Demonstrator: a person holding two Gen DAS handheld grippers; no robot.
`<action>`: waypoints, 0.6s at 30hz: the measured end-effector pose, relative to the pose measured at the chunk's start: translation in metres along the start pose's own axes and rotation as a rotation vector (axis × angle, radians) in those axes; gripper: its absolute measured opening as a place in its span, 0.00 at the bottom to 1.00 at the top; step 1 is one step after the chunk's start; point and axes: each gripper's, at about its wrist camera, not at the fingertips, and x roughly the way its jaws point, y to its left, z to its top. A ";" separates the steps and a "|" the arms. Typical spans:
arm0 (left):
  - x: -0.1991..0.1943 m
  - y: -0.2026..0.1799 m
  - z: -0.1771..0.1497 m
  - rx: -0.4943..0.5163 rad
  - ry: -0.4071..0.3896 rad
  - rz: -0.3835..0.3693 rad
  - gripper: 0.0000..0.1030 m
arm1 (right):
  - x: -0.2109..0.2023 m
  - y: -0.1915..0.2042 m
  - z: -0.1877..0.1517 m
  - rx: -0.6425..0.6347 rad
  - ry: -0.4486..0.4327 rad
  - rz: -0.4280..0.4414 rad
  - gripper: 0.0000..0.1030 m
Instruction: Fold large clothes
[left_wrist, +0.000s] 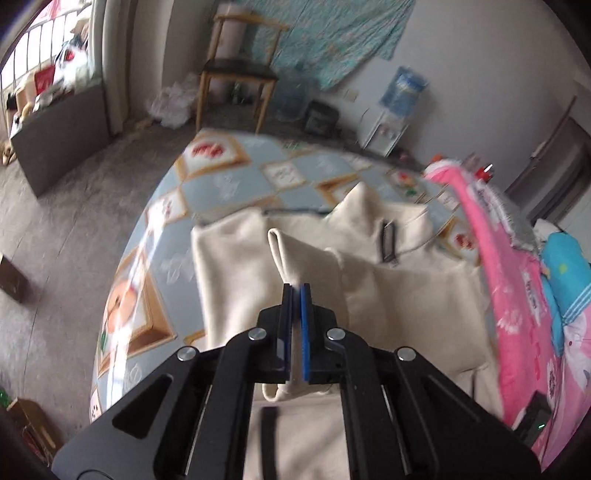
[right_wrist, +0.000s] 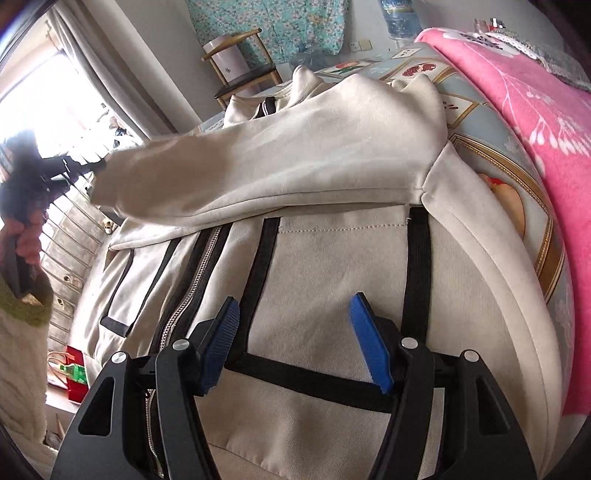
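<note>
Left wrist view: my left claw (left_wrist: 295, 291) is pressed together on a fold of the cream jacket's sleeve (left_wrist: 291, 254), the cloth pinched thin between the blue pads (left_wrist: 304, 325); the cream jacket (left_wrist: 406, 295) lies spread on a tabletop (left_wrist: 229, 177) under a glossy patterned cover, with a pink blanket (left_wrist: 517, 295) along its far side; the picture is blurred, so finer detail is not readable.

Right wrist view: my right claw (right_wrist: 293, 332) stands spread above the jacket body, pinching nothing; black trim (right_wrist: 417, 266) and a metal zipper (right_wrist: 192, 291) run beneath it; the sleeve (right_wrist: 277, 166) is drawn up and across the front panel towards the left claw (right_wrist: 59, 166), seen small at the frame's edge.

Assessment: the fabric looks soft, thick and moderately heavy, and will sag and drag rather than hold shape; the cover looks slick, so the body may slide; I judge hems, cuffs and seamed edges the soundest places to take hold.
</note>
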 end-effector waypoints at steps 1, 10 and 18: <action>0.011 0.007 -0.005 -0.002 0.028 0.020 0.03 | 0.000 0.000 0.001 -0.001 0.004 -0.003 0.60; 0.037 0.038 -0.024 -0.045 0.116 0.063 0.04 | 0.000 0.004 0.004 -0.007 0.023 -0.048 0.60; 0.054 0.047 -0.034 -0.031 0.141 0.077 0.04 | -0.059 -0.011 0.062 0.058 -0.075 -0.050 0.60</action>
